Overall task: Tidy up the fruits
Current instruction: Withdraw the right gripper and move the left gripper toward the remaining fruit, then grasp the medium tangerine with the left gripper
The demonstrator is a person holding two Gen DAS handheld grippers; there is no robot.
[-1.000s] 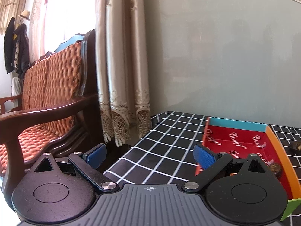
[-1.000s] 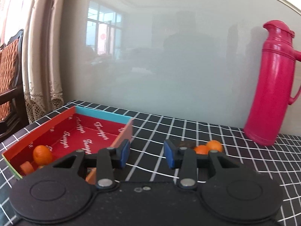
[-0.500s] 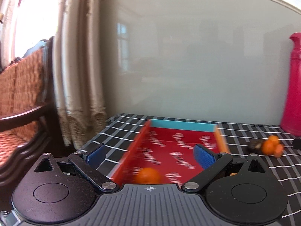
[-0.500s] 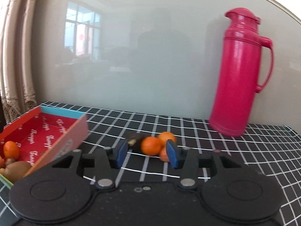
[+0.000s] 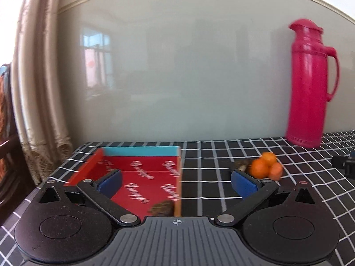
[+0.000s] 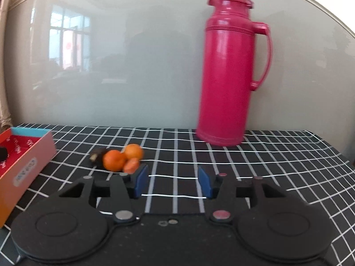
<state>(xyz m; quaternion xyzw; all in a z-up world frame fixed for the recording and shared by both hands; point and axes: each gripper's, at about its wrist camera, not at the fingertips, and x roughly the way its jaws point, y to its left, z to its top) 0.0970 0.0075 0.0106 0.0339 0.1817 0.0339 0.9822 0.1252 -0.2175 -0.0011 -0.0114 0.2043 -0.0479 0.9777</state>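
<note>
A small pile of orange tangerines [image 5: 265, 166] with a dark fruit [image 5: 239, 165] beside it lies on the black checked tablecloth; it also shows in the right wrist view [image 6: 122, 158]. A red tray [image 5: 144, 177] with a blue far wall and orange side stands to the left; a brown kiwi [image 5: 162, 208] lies in it. My left gripper [image 5: 176, 182] is open and empty above the tray's right side. My right gripper [image 6: 172, 182] is open and empty, just right of the pile; the tray's orange side [image 6: 26, 164] is at its left.
A tall pink thermos [image 6: 228, 71] stands at the back against the grey wall, also in the left wrist view [image 5: 308, 84]. A curtain [image 5: 37, 88] hangs at the left table edge. A black object [image 5: 344, 163] lies at the far right.
Both views have swung to the right. The left one went from the sofa to the tray and fruit pile. The right gripper's jaws have opened wider and now sit right of the pile.
</note>
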